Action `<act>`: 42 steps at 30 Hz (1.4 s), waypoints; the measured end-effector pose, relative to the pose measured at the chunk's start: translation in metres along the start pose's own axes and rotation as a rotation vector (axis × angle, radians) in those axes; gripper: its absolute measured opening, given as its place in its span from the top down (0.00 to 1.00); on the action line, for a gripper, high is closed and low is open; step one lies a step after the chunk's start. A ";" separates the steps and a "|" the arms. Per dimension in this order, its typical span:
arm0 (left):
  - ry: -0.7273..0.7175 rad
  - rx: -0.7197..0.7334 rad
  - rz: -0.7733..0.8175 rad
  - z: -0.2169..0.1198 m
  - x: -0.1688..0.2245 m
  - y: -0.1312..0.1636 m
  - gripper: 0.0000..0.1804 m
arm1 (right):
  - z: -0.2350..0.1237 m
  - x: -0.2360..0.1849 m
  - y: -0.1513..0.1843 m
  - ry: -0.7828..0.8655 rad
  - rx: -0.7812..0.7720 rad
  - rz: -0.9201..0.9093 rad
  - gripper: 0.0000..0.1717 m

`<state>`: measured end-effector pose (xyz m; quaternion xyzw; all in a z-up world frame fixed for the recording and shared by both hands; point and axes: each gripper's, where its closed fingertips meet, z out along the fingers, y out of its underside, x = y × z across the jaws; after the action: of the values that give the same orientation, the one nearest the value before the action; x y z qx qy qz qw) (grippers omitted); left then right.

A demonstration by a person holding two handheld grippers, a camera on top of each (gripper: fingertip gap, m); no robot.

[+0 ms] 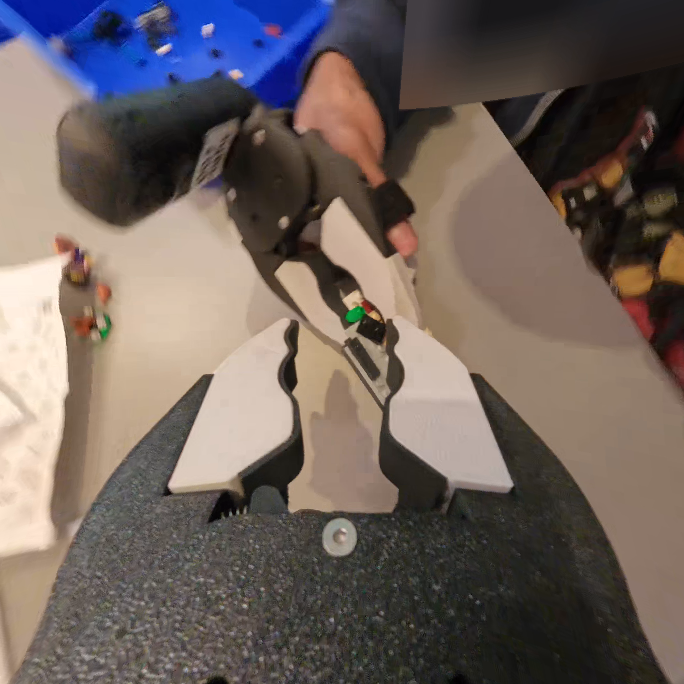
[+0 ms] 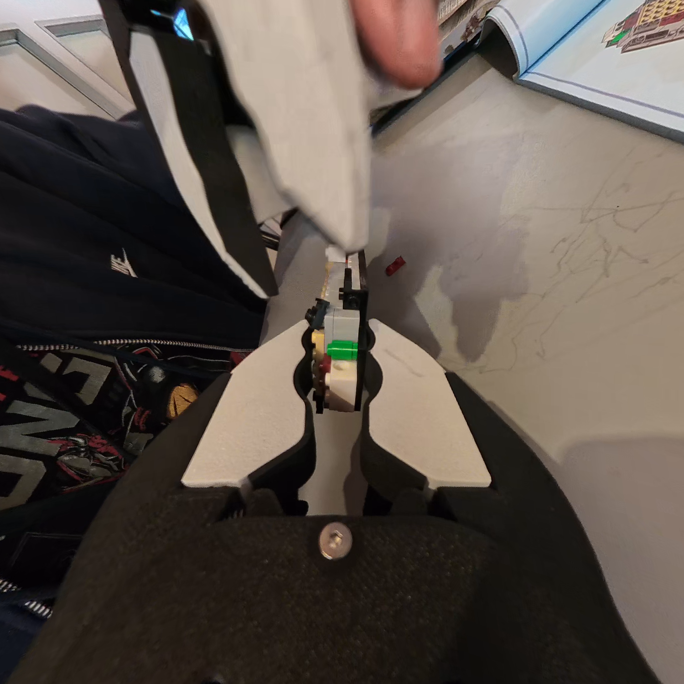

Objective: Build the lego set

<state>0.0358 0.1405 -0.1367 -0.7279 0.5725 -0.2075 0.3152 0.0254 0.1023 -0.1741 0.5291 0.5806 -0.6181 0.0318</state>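
- Right gripper: fingers closed on a small brick assembly; both pads press its sides. The assembly is long and narrow, on a black plate, with grey, white, green, dark red and tan bricks. It is held on edge, above the table.
- Left gripper: fingers apart, with pale table showing between them. The far end of the brick assembly lies against the inner face of its right finger; the left finger stands clear of it. Not gripping.
- In the left wrist view, a hand holds the right gripper's handle.
- Table: pale, with faint scratch marks. A loose dark red brick lies near the assembly's far end.
- Blue bin with small loose parts sits at the far side; an open instruction booklet lies on the table.
- A few small brick clusters rest beside a white sheet.
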 end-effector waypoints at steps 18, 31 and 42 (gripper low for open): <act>0.155 0.045 -0.879 0.013 0.006 0.022 0.71 | 0.000 0.001 -0.001 0.015 0.009 -0.008 0.86; 0.198 -0.129 -0.791 0.014 0.015 0.028 0.77 | 0.003 -0.001 0.001 0.023 -0.007 -0.045 0.86; 0.327 -0.324 -0.669 0.013 0.025 0.033 0.77 | 0.006 -0.003 0.004 0.024 -0.033 -0.077 0.86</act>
<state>0.0274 0.1143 -0.1703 -0.8715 0.3720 -0.3190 0.0164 0.0260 0.0947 -0.1761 0.5131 0.6110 -0.6028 0.0098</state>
